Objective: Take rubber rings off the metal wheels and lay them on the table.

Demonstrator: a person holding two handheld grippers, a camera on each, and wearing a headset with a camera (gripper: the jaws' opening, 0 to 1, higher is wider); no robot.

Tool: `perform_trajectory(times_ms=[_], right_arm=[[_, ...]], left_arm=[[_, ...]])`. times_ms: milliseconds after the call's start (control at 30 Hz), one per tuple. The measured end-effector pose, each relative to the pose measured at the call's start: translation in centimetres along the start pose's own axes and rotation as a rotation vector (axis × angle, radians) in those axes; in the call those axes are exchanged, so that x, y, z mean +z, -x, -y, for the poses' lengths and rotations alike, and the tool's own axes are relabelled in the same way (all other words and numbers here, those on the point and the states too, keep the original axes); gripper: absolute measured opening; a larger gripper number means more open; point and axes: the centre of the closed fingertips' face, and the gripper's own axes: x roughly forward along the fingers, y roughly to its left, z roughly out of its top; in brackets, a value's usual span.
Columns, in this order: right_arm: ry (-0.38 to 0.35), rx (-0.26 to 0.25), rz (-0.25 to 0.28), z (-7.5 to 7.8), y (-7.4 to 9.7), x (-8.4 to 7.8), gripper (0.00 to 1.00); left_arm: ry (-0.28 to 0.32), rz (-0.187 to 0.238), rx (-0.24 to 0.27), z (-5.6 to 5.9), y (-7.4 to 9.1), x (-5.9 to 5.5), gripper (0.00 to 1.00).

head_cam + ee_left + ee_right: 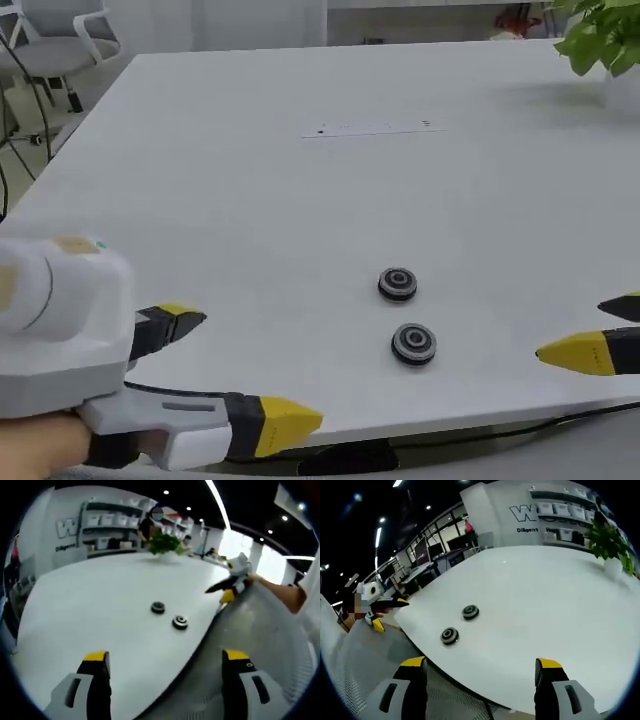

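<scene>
— White table (pixel 300 200) under you, wide and mostly bare, with a potted plant (pixel 600 35) at its far right corner and an office chair (pixel 60 40) past the far left edge.

— And on it, two metal wheels lying flat, close to your near edge. The far wheel (pixel 397 284) and the near wheel (pixel 414 343) sit just beside each other without touching.

— Each one has its dark rubber ring (pixel 395 344) seated round a silver hub. Neither ring lies loose on the table.

— Your left gripper (pixel 240 370) is at the near edge on your left, its yellow-tipped jaws spread wide with nothing between them. Both wheels are well apart from it, off to its right.

— Your right gripper (pixel 575 330) comes in from the right, jaws also parted and empty. The wheels are nearer to this one, though it touches neither.

— In your left gripper view the wheels lie ahead of the gap between the jaws, clear of the tips.

— In your right gripper view they also lie ahead, a little toward the left jaw, with the near wheel close to the table's edge.
</scene>
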Motion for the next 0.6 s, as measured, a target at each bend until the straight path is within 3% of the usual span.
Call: perform_trajectory(times_ms=[100,133,167,200,367,467,533,600], right_arm=[[-0.006,-0.005,-0.004,0.2,-0.1,0.1,0.88],[0.031,-0.026,0.004,0.7,-0.1,0.2,0.87],[0.012,-0.022,-0.03,0.6,-0.1,-0.5,0.88],[-0.015,0.005,-0.035,0.1,-0.2,-0.4,0.88],[0.03,0.034,-0.057,-0.7,-0.5,-0.7,0.89],[0.074,0.054,-0.104,-1.1,-0.7,-1.3,0.91],[0.099,0.054,-0.107,-1.3,-0.7,-1.3,0.92],[0.105,0.058,-0.09,-1.3,-0.6,-0.9,0.91]], left_arm=[[-0.001,0.007,0.006,-0.2,-0.1,0.1,0.93],[0.005,0.008,0.003,-0.1,-0.3,0.1,0.94],[0.012,-0.012,-0.036,0.4,-0.4,-0.2,0.93],[0.013,-0.02,-0.032,0.4,-0.4,-0.3,0.94],[0.001,-0.016,-0.01,0.0,-0.3,-0.2,0.95],[0.017,-0.012,0.001,-0.2,-0.2,-0.2,0.96],[0.02,-0.039,0.029,-0.7,-0.1,-0.7,0.97],[0.009,-0.056,0.021,-0.5,-0.2,-0.9,0.99]])
